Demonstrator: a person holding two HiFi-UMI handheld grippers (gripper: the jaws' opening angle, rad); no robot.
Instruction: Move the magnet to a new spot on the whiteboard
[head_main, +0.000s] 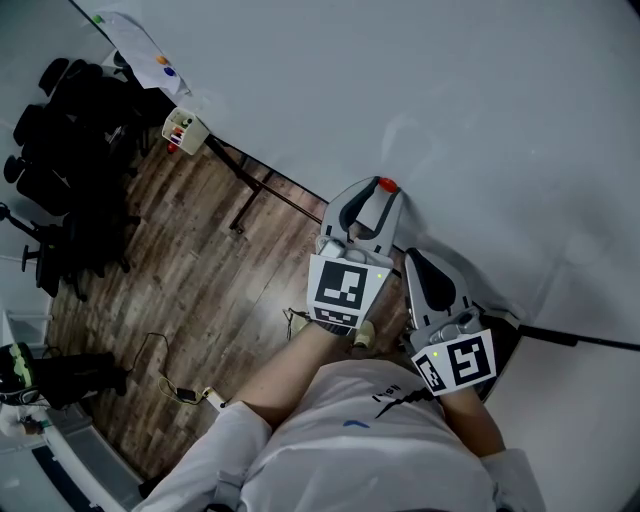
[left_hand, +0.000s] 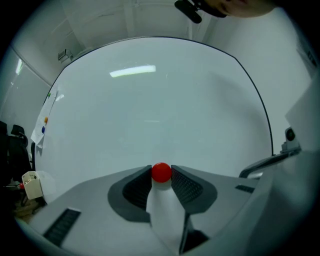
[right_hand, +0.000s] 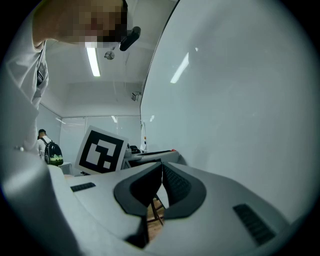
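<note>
A round red magnet (left_hand: 161, 172) sits pinched between the dark pads of my left gripper (left_hand: 161, 174), right against the whiteboard (left_hand: 160, 110). From the head view the same magnet (head_main: 386, 186) shows as a red dot at the tip of the left gripper (head_main: 380, 192), touching the whiteboard (head_main: 450, 120). My right gripper (head_main: 412, 262) hangs lower and to the right, beside the board, with its tips together. In the right gripper view the jaws (right_hand: 162, 169) meet with nothing between them.
A sheet of paper (head_main: 140, 45) with coloured magnets hangs at the board's far left, above a small box of markers (head_main: 183, 128). Black chairs (head_main: 60, 150) stand on the wooden floor (head_main: 180, 290) to the left. The board's stand legs (head_main: 262, 185) run along the floor.
</note>
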